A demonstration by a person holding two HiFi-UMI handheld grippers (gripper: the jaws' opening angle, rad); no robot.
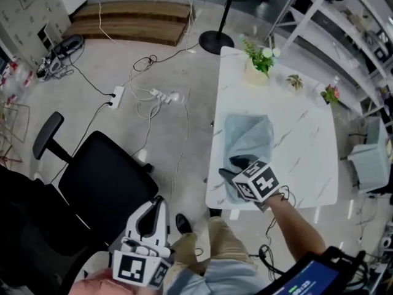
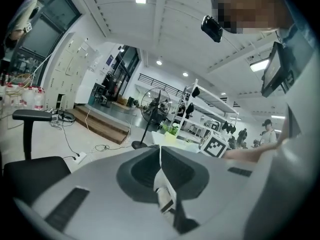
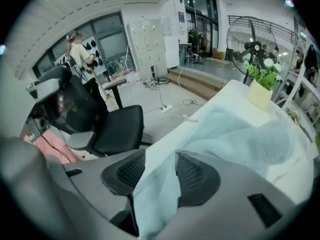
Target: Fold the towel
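Straddling: right gripper jaws apart, light-blue towel between them
Left gripper: jaws together, empty, 7 o'clock off tabletop
Towel: bunched, tabletop's 6 o'clock half

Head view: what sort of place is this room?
Probably a lab or workshop, not a home: power strips and cables on a bare floor, an office chair, and open shelves.

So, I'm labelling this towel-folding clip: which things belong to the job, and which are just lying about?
Job: towel, table, right gripper open around the towel, left gripper shut and empty.
Lying about: potted plant, office chair, power strip, fan base.
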